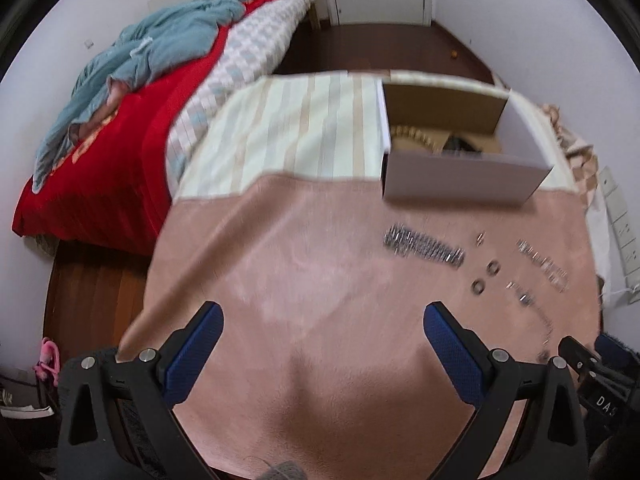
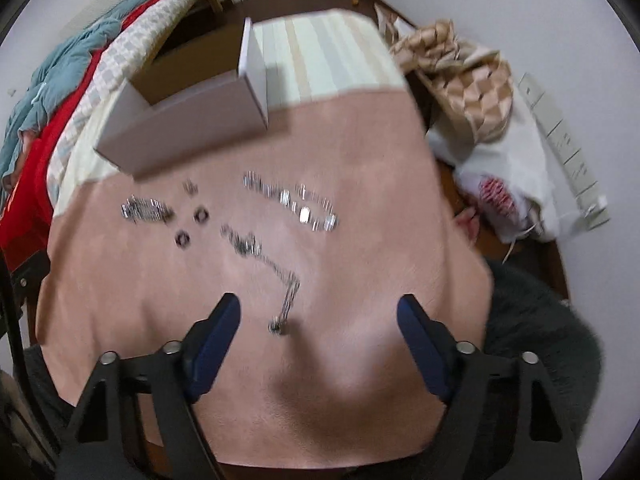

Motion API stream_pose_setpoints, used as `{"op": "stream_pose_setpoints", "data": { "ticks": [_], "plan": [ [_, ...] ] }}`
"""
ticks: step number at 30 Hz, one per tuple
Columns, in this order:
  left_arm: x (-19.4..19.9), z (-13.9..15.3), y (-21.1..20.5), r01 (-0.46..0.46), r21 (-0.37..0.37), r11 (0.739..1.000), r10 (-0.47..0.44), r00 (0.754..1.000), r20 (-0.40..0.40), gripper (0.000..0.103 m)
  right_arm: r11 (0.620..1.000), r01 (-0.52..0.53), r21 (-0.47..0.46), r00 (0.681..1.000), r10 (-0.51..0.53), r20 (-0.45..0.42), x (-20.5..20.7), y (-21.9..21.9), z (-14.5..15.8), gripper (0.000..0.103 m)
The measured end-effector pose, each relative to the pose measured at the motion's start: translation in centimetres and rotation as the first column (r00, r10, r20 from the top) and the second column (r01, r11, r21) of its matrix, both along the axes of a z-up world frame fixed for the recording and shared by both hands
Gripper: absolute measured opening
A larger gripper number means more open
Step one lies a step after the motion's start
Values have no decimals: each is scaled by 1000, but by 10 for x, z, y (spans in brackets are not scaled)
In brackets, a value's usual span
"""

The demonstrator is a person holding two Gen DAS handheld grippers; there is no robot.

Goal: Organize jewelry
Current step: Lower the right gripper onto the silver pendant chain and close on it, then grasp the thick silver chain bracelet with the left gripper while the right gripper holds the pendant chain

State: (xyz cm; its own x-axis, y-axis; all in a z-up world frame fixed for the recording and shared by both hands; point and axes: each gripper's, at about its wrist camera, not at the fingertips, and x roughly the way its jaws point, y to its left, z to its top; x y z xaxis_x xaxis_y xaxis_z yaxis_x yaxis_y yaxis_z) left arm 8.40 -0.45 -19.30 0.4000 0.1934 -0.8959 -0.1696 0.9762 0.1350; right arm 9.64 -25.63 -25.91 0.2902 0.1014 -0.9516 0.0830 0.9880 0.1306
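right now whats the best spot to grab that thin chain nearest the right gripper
Grip the thin chain at its near straight run, coming from above with the right gripper, jaws astride it. It lies flat on the pink cloth, so only a top pinch fits.

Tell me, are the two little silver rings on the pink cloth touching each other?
Apart. The right wrist view shows one ring and the other ring with bare pink cloth plainly between them; the left wrist view shows the same gap.

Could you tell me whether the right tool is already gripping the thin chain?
No, the right tool stands open, and the thin chain lies untouched on the pink cloth between its fingers.
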Motion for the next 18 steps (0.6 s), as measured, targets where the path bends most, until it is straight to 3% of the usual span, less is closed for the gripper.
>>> {"op": "stream_pose_setpoints", "data": {
  "ticks": [3,8,10,13,18],
  "plan": [
    [-3,-15,2,-5,4,1000,5,1000,-27,102,1000,-2,26,1000,2,-10,-7,6,-20,63],
    [-1,-30,7,-11,-6,1000,10,998,-60,102,1000,-28,-8,999,28,33,-13,22,-29,53],
    [2,-33,8,-10,-7,1000,9,998,-66,102,997,-42,-58,998,44,48,-14,28,-29,31],
    [7,-36,6,-5,-16,1000,4,998,-70,102,995,-49,-89,997,55,62,-12,31,-25,10],
    [22,-37,-16,51,-20,999,-52,998,-34,102,999,22,-41,996,-18,83,-10,12,-21,10]
  ]
}}
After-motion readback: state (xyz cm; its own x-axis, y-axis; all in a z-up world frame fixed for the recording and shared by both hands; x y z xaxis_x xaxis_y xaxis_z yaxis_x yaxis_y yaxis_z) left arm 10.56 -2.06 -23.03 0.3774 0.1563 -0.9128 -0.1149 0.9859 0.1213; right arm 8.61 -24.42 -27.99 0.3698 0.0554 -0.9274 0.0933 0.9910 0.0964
